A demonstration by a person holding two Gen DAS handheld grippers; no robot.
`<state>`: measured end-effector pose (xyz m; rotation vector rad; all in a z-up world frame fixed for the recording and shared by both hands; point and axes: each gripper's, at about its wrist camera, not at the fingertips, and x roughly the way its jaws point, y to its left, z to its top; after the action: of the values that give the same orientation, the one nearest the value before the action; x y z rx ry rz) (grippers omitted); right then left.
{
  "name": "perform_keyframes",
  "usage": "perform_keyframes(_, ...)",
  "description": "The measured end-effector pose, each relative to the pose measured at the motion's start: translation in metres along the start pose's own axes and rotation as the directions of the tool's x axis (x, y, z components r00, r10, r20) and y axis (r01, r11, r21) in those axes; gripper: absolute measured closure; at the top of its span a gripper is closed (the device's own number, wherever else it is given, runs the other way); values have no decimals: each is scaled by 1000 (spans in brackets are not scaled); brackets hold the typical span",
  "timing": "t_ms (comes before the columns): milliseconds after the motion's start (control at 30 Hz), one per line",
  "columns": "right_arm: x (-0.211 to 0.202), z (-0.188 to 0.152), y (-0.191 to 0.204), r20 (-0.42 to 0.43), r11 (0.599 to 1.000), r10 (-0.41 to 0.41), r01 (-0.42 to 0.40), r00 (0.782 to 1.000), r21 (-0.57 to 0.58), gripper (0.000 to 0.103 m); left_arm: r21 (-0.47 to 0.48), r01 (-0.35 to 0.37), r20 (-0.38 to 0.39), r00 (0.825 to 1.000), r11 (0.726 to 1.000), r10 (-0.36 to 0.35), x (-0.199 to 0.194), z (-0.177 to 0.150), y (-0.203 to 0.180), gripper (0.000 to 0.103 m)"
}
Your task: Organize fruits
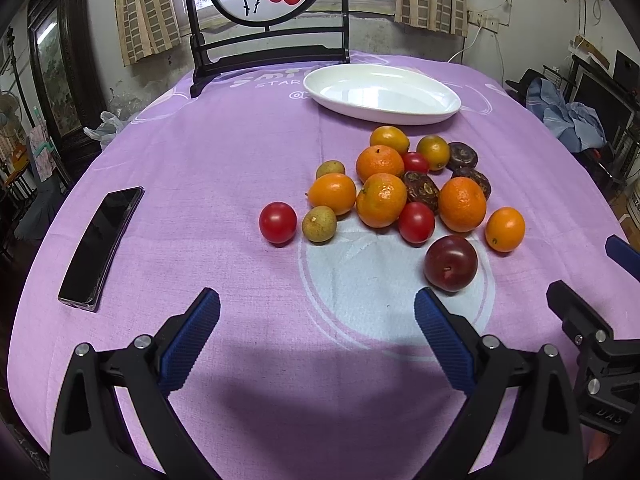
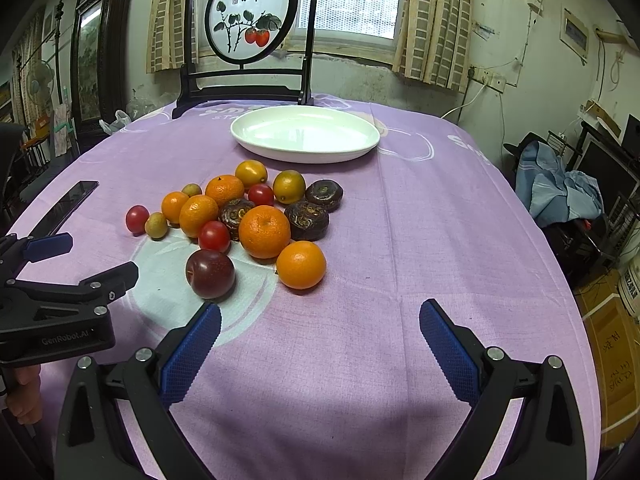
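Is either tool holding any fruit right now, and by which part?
Nothing is held. The left tool and right tool are both open over the cloth, short of the fruit pile.

Bare cloth (image 2: 360,240) right of fruit pile (image 2: 248,216) (tightly packed); plate (image 2: 240,136) behind.

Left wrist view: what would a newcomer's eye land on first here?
The pile of fruit in the middle of the purple tablecloth: oranges, red tomatoes, and a dark plum nearest the camera. Just behind it sits an empty white plate, and a black phone lies off to the left.
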<state>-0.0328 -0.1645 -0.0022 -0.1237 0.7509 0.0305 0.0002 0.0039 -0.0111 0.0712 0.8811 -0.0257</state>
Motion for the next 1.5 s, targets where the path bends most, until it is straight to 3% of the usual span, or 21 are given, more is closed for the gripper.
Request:
perform_keyframes(667, 1, -2, 3, -7, 1000, -3, 3, 1000, -2, 3, 4, 1, -4, 1000, 1000, -1, 4, -1, -1, 7)
perform_keyframes(900, 7, -8, 1, -29, 1000, 1, -1, 1000, -15, 3, 50, 15, -12, 1000, 999, -15, 8, -9, 13, 7)
perform_keyframes(1133, 18, -12, -3, -71, 999, 41, -41, 997, 1, 3, 38, 66, -85, 994, 997, -62, 28, -16, 41, 8)
perform_keyframes(1367, 17, -6, -3, -64, 996, 85, -86, 994, -10, 3, 47, 128, -128, 984, 991, -121, 56, 12, 37, 8)
perform_keyframes(1500, 17, -6, -10, -68, 996, 91, -91, 994, -2, 3, 85, 154, -174, 975, 984, -138, 78, 31, 35, 15)
